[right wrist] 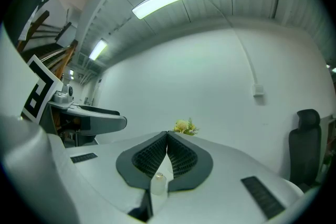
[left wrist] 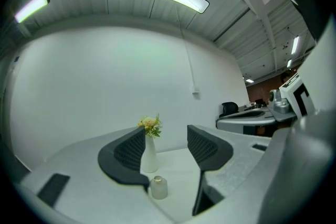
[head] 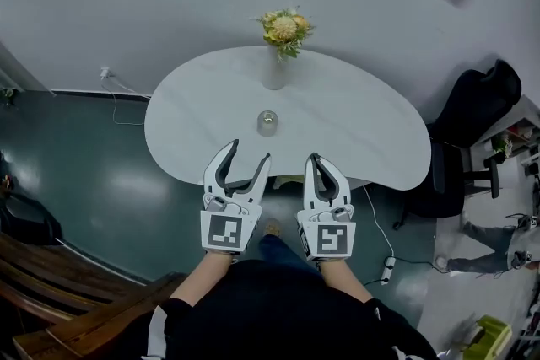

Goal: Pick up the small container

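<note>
The small container [head: 267,123], a frosted jar with a pale lid, stands near the middle of the white oval table [head: 363,131]. Both grippers hover at the table's near edge, short of the jar and not touching it. My left gripper [head: 250,150] is open with nothing between its fingers. In the left gripper view the jar [left wrist: 158,187] shows low between the open pads [left wrist: 128,152], far ahead of my left gripper [left wrist: 165,139]. My right gripper [head: 314,156] is shut and empty. In the right gripper view the jar [right wrist: 158,184] shows below the tips of my right gripper [right wrist: 167,135], which touch each other.
A white vase with yellow flowers [head: 276,67] stands behind the jar, toward the far edge. A black office chair [head: 472,122] sits at the table's right. On the floor lie a power strip [head: 386,270] and cable. A wooden bench [head: 51,282] is at the lower left.
</note>
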Demonstrator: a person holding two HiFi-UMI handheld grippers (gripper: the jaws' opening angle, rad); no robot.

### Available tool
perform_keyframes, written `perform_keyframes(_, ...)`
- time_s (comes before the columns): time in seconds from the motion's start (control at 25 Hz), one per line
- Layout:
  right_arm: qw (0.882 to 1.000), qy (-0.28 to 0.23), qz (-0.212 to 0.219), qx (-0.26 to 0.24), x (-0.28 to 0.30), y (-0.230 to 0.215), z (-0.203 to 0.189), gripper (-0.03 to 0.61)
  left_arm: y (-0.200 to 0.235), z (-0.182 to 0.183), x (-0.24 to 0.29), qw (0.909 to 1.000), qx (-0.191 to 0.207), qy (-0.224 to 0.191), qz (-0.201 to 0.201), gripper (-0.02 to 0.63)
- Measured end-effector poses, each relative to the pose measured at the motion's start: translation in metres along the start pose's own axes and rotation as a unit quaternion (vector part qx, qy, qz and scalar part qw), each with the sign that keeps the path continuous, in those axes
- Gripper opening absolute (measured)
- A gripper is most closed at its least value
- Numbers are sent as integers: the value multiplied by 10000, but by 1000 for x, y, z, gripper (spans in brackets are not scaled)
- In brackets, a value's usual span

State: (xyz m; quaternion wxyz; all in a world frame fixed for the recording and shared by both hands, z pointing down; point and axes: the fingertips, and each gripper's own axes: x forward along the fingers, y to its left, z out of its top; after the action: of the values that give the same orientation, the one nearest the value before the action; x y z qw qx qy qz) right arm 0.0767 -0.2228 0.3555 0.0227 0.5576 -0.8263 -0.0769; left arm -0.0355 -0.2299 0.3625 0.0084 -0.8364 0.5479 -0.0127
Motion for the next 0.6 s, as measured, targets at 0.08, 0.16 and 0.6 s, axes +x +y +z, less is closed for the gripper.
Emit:
perform_keyframes(0.08, 10000, -7, 82, 22, 14, -9, -4, 23, 3, -2, 15, 10000, 4, -8, 66, 245)
perform_keyframes(0.16, 9999, -1, 166, 49, 24, -16, -9, 23, 5, -5, 27, 9999, 0, 6, 134, 245)
perform_keyframes(0.6, 9991, 125, 330, 226, 61, -28, -35, 23, 15, -31, 67, 9996, -19, 249, 152, 245)
